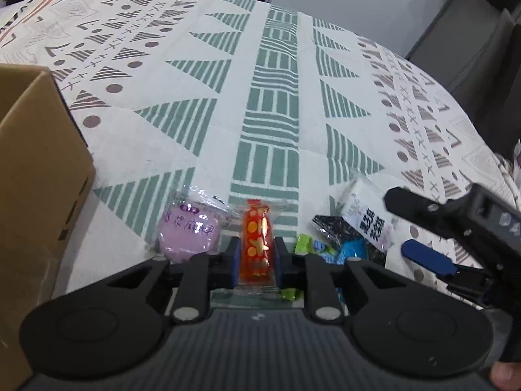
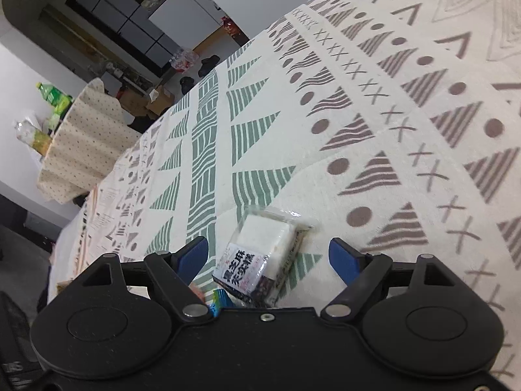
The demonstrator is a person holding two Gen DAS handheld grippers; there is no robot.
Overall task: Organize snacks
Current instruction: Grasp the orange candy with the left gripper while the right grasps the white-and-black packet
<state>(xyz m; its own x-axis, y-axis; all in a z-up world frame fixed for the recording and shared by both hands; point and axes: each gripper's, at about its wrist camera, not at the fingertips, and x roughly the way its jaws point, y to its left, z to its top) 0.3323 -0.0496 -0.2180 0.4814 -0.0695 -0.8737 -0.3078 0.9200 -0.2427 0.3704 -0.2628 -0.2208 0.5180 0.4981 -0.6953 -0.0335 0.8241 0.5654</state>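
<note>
Two handheld grippers work over snacks on a patterned tablecloth [image 1: 228, 104].

A cardboard box [image 1: 35, 176] stands at the left edge. Beside a purple snack [image 1: 187, 233], the left gripper [image 1: 255, 251] is clamped on an orange candy [image 1: 256, 244]. Further right, the right gripper [image 2: 270, 254] hovers spread around a white wrapped snack [image 2: 260, 254], not touching it.

Cardboard box [image 1: 39, 176] cut off left

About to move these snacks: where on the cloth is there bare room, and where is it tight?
Bare: the patterned cloth beyond the snacks, right of the cardboard box. Crowded: the near strip, purple snack, orange candy and white packet between both grippers.
</note>
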